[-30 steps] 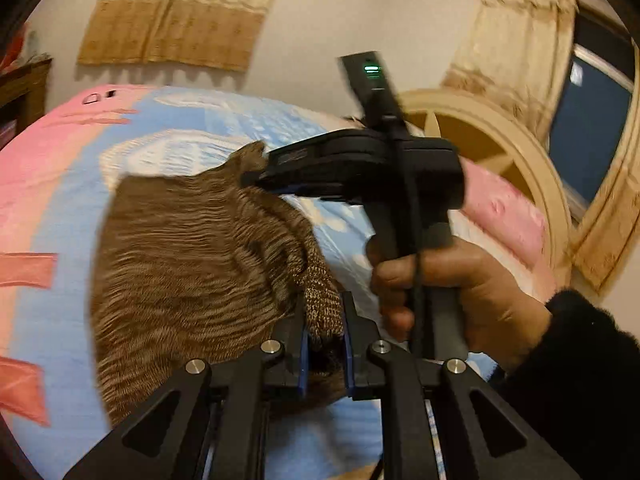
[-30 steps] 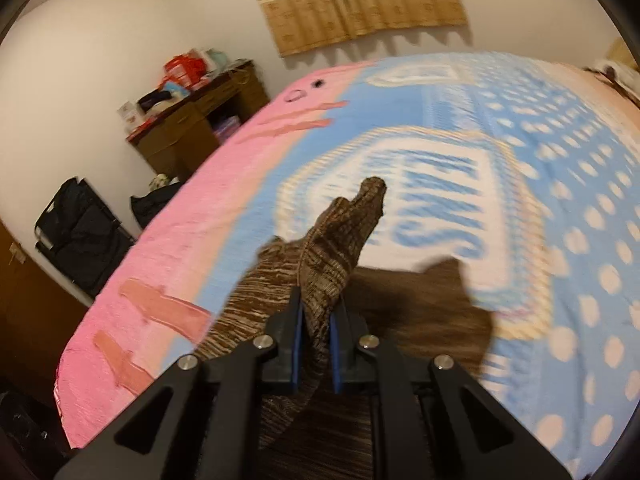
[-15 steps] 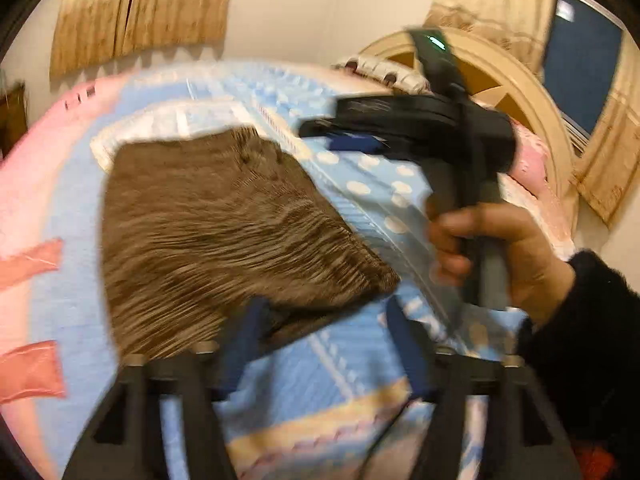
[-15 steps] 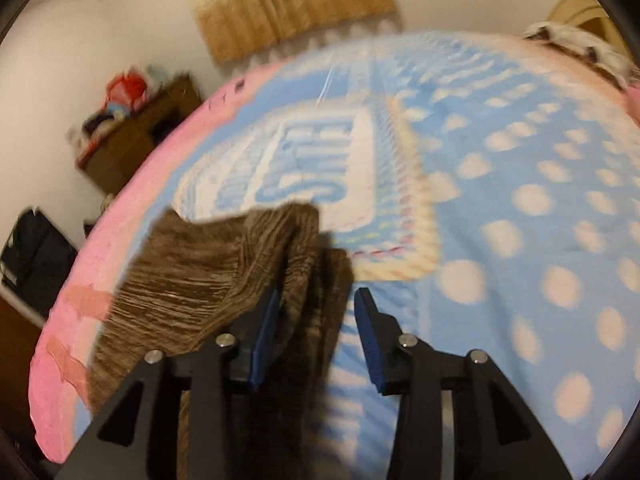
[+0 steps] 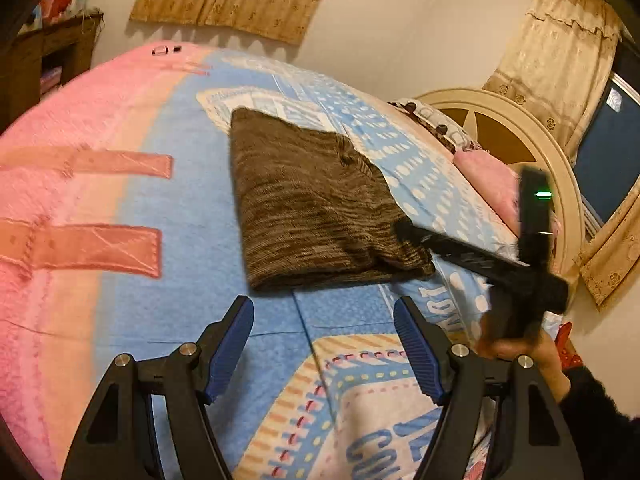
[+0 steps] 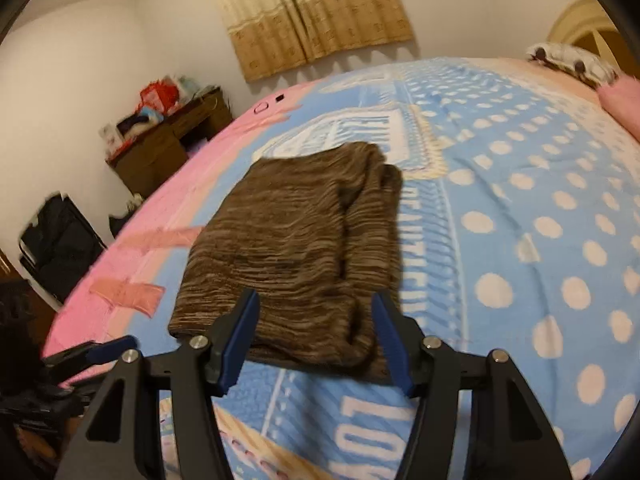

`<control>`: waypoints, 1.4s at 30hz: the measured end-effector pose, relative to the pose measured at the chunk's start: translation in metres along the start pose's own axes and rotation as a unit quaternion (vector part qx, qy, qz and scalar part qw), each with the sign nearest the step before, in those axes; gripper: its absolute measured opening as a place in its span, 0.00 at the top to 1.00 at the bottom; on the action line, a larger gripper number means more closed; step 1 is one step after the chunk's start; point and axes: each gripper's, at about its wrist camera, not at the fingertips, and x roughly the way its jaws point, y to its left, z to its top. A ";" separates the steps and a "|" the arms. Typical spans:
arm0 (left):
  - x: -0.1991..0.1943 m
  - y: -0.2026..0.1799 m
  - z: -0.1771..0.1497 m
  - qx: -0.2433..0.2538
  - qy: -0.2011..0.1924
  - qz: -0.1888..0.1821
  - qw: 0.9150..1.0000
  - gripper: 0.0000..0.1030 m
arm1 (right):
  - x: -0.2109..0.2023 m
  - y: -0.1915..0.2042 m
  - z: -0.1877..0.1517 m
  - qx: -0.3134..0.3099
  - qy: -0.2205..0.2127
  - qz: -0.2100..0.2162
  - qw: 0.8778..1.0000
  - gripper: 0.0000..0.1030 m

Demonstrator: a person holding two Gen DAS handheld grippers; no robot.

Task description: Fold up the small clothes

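Both grippers have just let go. A second ago each pinched a corner of the brown striped knit garment (image 5: pixel 316 204); now it lies folded flat on the pink-and-blue printed bedspread (image 5: pixel 192 224), nothing holding it.

Left gripper (image 5: pixel 324 344): jaws have just been opening and now stand spread wide, with only bedspread between the blue pads; the garment's near edge sits just beyond the fingertips. We've pulled back from the cloth.

Right gripper (image 6: pixel 316 334): jaws have just been opening and are spread. The near edge of the garment shows between the pads, but they don't press on it; we judge this as released, not gripped. The frame is blurred, so contact at the tips is hard to rule out entirely.

Meaning for the task: this fold looks laid down. The garment reads as a roughly rectangular stack, with a bunched ridge along its right side in the right wrist view. We'd judge that either another fold or a tidy-up of that ridge comes next.

Containers: none in use on the bed. No basket, bin or box near the garment. The dark wooden desk (image 6: pixel 168 148) by the wall carries clutter, too small to identify. The cream round headboard (image 5: pixel 516 128) and pink pillow (image 5: pixel 492 180) lie well apart from the garment.
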 end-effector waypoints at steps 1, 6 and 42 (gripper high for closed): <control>-0.002 0.001 -0.002 0.005 -0.004 0.006 1.000 0.29 | 0.006 -0.001 -0.001 -0.001 0.009 -0.009 1.000 0.42; 0.003 0.009 -0.003 -0.001 0.001 0.021 1.000 0.29 | 0.018 -0.013 -0.007 0.000 0.040 -0.029 0.999 0.87; 0.084 0.041 0.051 -0.048 -0.001 0.070 0.996 0.29 | 0.095 -0.025 0.070 -0.062 0.024 -0.081 0.994 0.85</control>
